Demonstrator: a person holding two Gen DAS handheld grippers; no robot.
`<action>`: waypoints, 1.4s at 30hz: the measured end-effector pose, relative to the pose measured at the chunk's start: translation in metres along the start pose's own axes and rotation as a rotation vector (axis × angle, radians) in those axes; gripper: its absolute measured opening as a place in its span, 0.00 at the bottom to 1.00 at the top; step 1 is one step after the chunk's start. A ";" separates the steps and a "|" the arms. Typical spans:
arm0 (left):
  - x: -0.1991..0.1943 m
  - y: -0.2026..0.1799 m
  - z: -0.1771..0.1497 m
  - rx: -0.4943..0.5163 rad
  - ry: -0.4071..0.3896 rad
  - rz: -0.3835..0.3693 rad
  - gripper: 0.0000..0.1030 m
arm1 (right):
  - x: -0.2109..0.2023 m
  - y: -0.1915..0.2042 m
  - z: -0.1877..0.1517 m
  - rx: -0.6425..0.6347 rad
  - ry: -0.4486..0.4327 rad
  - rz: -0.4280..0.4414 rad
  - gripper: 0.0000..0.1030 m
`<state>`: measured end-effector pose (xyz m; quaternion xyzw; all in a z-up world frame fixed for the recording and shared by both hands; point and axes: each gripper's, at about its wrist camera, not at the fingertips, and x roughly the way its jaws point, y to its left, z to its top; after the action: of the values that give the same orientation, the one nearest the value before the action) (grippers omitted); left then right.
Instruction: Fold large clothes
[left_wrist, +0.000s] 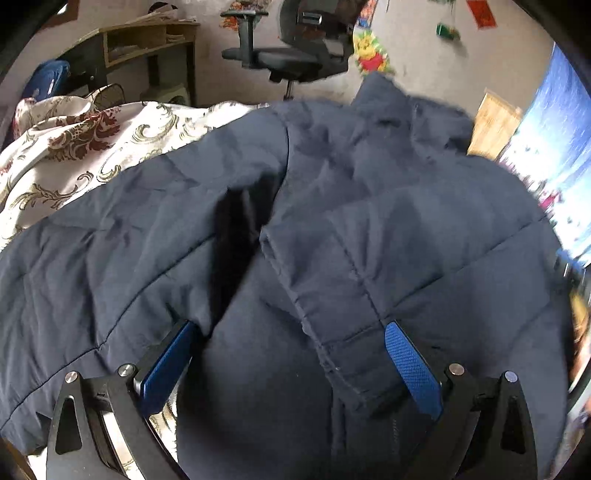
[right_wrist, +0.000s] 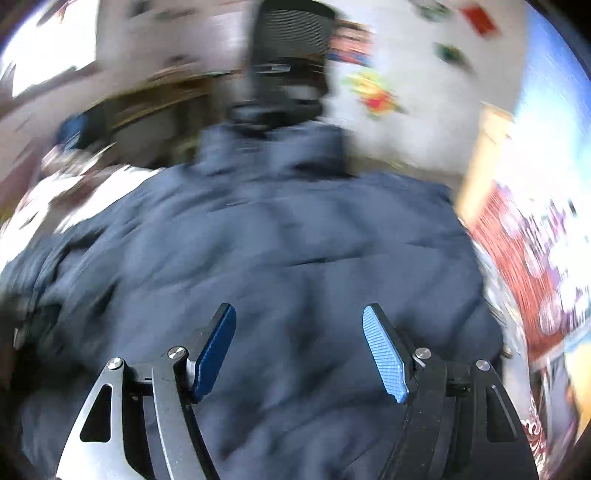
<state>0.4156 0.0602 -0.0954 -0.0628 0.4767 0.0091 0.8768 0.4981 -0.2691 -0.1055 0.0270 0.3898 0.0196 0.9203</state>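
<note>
A large dark navy quilted jacket (left_wrist: 332, 229) lies spread on a bed, collar at the far end. A sleeve is folded across its body in the left wrist view. My left gripper (left_wrist: 290, 328) is open, its blue fingers wide apart and low over the jacket's near part, the left finger (left_wrist: 166, 365) at a fold. The right wrist view is blurred; the same jacket (right_wrist: 280, 251) fills it. My right gripper (right_wrist: 299, 314) is open and holds nothing, just above the jacket's back.
A cream bedspread (left_wrist: 74, 155) with red and gold pattern lies left of the jacket. A black office chair (left_wrist: 295, 48) and a wooden desk (left_wrist: 147, 44) stand beyond the bed. A colourful poster (left_wrist: 554, 147) is at the right.
</note>
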 end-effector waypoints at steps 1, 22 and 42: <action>0.003 -0.002 0.000 0.008 0.002 0.021 1.00 | 0.008 -0.007 0.000 0.037 0.013 0.001 0.65; -0.067 0.065 -0.033 -0.349 -0.113 -0.013 1.00 | 0.002 0.013 -0.029 -0.015 0.001 -0.065 0.85; -0.102 0.262 -0.155 -1.072 -0.044 0.066 0.99 | 0.001 0.144 -0.044 -0.264 0.015 0.129 0.85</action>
<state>0.2104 0.3061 -0.1200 -0.4863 0.3886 0.2800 0.7308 0.4650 -0.1234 -0.1277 -0.0695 0.3882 0.1297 0.9098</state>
